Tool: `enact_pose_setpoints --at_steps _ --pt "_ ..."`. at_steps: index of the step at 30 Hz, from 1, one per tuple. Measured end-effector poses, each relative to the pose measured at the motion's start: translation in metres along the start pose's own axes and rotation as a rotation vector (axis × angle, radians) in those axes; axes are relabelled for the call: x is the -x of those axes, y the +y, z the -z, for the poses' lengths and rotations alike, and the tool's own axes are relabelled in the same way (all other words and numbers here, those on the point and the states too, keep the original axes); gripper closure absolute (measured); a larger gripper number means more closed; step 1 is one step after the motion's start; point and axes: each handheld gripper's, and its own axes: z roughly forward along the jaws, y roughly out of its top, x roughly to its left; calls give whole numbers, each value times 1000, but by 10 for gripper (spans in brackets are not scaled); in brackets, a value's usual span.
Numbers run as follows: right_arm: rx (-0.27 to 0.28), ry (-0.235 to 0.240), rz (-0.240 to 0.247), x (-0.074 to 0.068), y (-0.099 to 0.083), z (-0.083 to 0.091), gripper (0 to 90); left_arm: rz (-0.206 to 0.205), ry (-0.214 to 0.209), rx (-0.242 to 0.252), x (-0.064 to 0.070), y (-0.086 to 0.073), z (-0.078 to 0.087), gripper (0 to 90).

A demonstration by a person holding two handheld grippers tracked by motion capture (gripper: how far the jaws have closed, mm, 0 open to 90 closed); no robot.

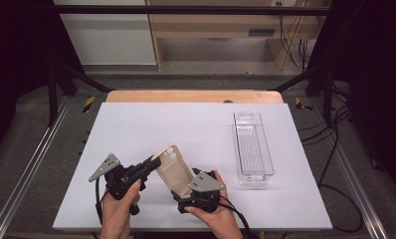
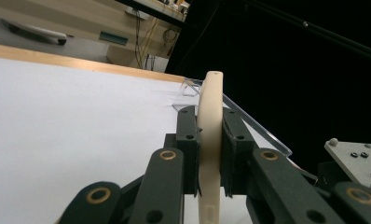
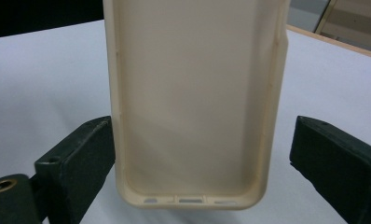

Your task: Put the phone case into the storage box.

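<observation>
Phone case (image 1: 172,169), cream: pinched edge-on between the pressed-together jaws of the left gripper (image 1: 152,162), lifted off the white table (image 1: 136,129). Right gripper (image 1: 186,196): jaws spread wide, one each side of the case's lower end, not clamping it. Clear plastic bin (image 1: 253,148): well right of both grippers.

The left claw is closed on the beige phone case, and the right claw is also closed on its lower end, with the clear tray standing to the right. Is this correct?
Not quite. The right claw is open: in the right gripper view its jaws stand apart on either side of the phone case, the right one clear of it. The left claw is closed on it, and the clear tray stands to the right.
</observation>
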Motion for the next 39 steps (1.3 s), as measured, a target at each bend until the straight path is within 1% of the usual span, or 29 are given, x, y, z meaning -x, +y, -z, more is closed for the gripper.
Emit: enact_pose_setpoints --at_steps 3,7,9,13,15,18,21,25,27,29,31,33,36,37,39 --pt "2 2 -7 3 2 2 46 -31 14 6 2 1 0 796" --pt "3 8 -11 5 4 5 37 -90 42 9 7 2 1 796" --pt "4 8 -17 6 5 6 35 -127 55 9 9 2 1 796" --pt "2 13 -29 8 7 8 32 -175 65 18 13 2 1 796" --pt "1 19 -34 9 10 10 32 -191 67 19 14 2 1 796" --pt "0 14 -43 9 14 11 34 -202 69 20 14 2 2 796" --pt "-15 8 -52 8 17 12 36 -210 72 22 14 3 2 796" --pt "-25 25 -42 6 23 14 33 -241 79 29 16 4 3 796" --pt "-59 32 -42 5 26 13 40 -250 81 29 17 5 3 796" --pt "-75 32 -55 3 30 13 34 -257 82 28 17 5 3 796" --pt "-102 39 -56 2 34 12 39 -263 86 24 17 4 3 795" --pt "-105 44 -68 1 38 10 35 -267 86 23 16 3 3 796" --pt "-121 36 -88 -2 43 5 44 -268 83 24 15 4 4 795" --pt "-123 38 -98 -3 44 4 45 -270 83 23 14 4 4 795" --pt "-108 41 -132 -5 46 4 43 -273 82 21 14 4 4 795"
